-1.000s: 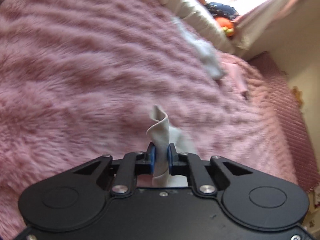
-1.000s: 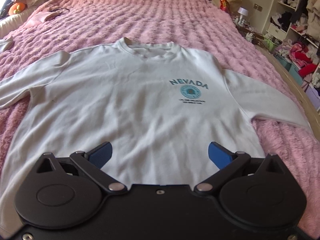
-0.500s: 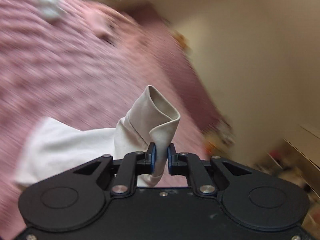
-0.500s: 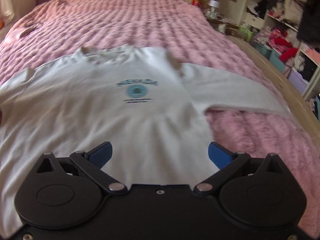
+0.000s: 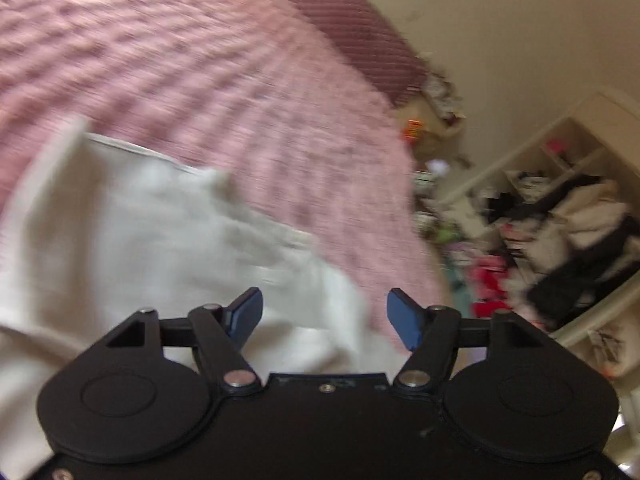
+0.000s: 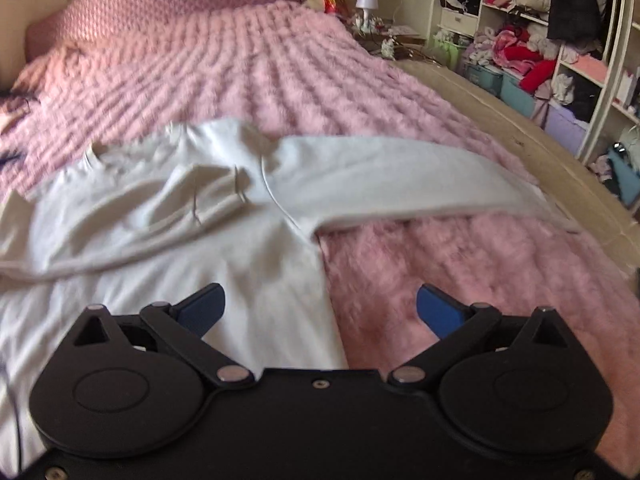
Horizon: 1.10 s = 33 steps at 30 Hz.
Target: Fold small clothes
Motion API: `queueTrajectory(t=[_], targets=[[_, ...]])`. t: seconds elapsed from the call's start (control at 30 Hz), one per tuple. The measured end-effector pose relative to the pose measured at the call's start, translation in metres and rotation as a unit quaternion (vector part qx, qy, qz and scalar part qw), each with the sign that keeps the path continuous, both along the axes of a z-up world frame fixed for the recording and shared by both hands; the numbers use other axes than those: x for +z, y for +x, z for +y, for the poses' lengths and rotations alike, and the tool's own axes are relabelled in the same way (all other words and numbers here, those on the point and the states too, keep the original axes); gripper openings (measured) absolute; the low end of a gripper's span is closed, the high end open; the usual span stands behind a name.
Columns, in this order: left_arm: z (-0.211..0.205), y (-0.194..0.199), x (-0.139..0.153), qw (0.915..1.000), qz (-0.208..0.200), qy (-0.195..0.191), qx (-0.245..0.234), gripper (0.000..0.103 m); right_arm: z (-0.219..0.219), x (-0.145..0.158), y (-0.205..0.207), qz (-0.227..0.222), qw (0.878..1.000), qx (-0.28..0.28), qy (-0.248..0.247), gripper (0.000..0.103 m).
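A white sweatshirt lies spread on the bed, which is covered with a fluffy pink blanket. In the right wrist view one sleeve is folded across the chest, its cuff resting near the middle of the garment just below the neckline. The other sleeve stretches straight out toward the bed's right edge, its end reaching close to that edge.

The right gripper hovers over the lower side hem of the sweatshirt, its blue fingers spread wide apart with nothing between them; one finger sits over white cloth, the other over bare pink blanket.

The left wrist view is blurred. The left gripper is above the white fabric, its fingers also spread apart and holding nothing.

A purple headboard stands at the bed's far end. Shelves crammed with clothes rise beyond the right edge of the bed, and a small lamp sits near the far right corner.
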<state>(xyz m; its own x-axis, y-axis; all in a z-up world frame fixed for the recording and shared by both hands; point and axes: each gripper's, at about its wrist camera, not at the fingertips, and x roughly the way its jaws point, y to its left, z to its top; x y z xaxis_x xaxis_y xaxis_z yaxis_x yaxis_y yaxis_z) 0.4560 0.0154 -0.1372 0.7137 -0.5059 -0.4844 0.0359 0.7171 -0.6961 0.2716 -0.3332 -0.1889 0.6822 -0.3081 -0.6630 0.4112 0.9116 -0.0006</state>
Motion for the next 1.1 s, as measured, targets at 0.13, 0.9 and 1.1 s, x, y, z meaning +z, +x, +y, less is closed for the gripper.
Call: queueTrajectory(t=[0.13, 0.9, 1.1], targets=[[0.065, 0.003, -0.013, 0.9883, 0.012, 0.141, 0.058, 0.077, -0.021, -0.01, 0.036, -0.046, 0.996, 0.037, 0.073, 0.095], [0.104, 0.002, -0.084, 0.9715, 0.068, 0.225, 0.033, 0.085, -0.033, -0.067, 0.169, -0.032, 0.959, -0.04, 0.279, 0.009], [0.102, 0.005, -0.083, 0.9687, 0.067, 0.237, 0.029, 0.086, -0.043, -0.037, 0.119, -0.097, 0.954, -0.036, 0.281, 0.008]])
